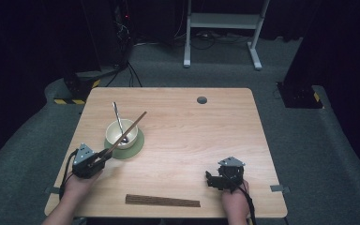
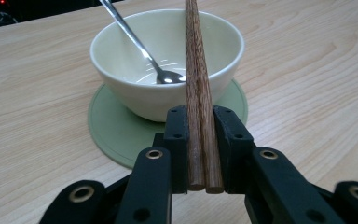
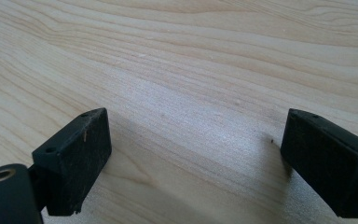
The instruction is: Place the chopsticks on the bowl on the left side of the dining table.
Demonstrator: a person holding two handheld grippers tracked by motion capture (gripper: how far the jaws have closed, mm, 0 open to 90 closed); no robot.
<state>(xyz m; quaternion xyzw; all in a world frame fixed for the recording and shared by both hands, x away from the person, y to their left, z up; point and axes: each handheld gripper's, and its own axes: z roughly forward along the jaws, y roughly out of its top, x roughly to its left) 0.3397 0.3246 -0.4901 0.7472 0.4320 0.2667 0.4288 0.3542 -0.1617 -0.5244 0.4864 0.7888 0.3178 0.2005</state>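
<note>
A pair of brown wooden chopsticks [image 2: 198, 93] is clamped between the pads of my left gripper [image 2: 200, 128]. The sticks slant up and away over the rim of a cream bowl [image 2: 121, 70]. In the high view the left gripper [image 1: 104, 153] sits at the table's left, just in front of the bowl [image 1: 121, 127], with the chopsticks [image 1: 129, 131] crossing above it. A metal spoon [image 1: 117, 118] rests in the bowl, which stands on a green round coaster [image 1: 133, 149]. My right gripper [image 1: 211, 180] rests low at the front right, its jaws wide apart over bare wood [image 3: 196, 158].
A dark brown bundle of several more chopsticks [image 1: 163, 201] lies flat along the front edge of the wooden table [image 1: 192, 131]. A round cable hole [image 1: 201, 100] sits near the far edge. Beyond the table stand a white desk frame [image 1: 222, 28] and dark equipment.
</note>
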